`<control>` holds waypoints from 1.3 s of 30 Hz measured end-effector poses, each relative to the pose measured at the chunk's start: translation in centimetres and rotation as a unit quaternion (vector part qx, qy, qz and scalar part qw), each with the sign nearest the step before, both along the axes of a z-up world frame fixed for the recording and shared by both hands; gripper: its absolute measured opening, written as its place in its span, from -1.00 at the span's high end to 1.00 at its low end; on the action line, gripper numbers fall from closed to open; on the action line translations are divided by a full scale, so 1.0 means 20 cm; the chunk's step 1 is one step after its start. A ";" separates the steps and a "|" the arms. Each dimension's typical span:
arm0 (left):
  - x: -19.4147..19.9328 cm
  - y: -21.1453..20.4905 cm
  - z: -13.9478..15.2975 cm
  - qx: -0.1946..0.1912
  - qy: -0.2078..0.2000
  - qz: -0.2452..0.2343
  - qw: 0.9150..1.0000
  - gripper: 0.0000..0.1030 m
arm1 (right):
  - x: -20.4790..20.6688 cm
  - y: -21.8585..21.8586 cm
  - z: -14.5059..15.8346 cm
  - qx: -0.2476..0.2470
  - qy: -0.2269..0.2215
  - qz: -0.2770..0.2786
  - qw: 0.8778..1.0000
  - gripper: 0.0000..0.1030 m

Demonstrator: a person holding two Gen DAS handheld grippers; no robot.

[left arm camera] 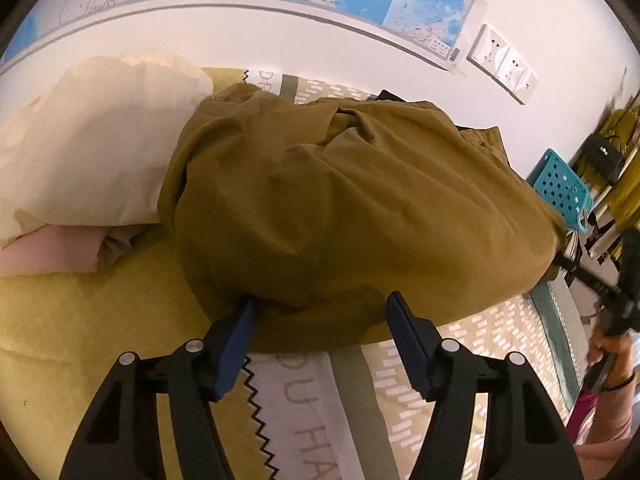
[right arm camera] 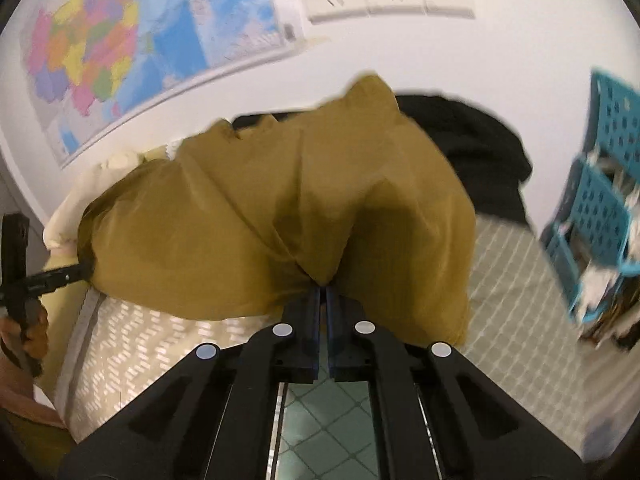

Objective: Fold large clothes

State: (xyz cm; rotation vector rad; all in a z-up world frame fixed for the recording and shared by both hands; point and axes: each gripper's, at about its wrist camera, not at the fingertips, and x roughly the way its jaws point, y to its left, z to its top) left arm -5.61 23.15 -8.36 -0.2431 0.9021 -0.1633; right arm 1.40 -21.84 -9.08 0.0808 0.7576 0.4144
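Note:
An olive-brown garment lies bunched on the bed. My left gripper is open at its near edge, the left fingertip tucked under the fabric, the right one beside it. In the right wrist view my right gripper is shut on a pinched fold of the same garment and lifts it above the bed. The left gripper's handle and the hand holding it show at the left edge of that view.
A cream pillow and pink folded cloth lie left of the garment. A black garment lies behind it. A teal perforated basket stands at the right. The patterned bedsheet, a wall map and sockets are behind.

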 end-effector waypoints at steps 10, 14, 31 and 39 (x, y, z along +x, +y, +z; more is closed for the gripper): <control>-0.08 -0.08 0.11 0.042 -0.040 -0.011 0.998 -0.27 | -0.09 -0.14 0.14 0.029 -0.042 -0.026 0.998 -0.19; -0.03 -0.07 0.10 0.029 -0.037 -0.010 0.999 -0.30 | 0.04 -0.22 0.03 0.024 0.000 -0.071 0.997 -0.07; 0.02 -0.09 0.06 0.038 -0.018 -0.007 0.999 -0.30 | 0.20 -0.32 -0.08 0.026 0.029 -0.099 0.994 0.64; -0.02 -0.16 0.10 0.075 -0.034 -0.006 0.997 -0.31 | -0.06 -0.15 0.24 0.036 -0.069 -0.034 0.996 0.02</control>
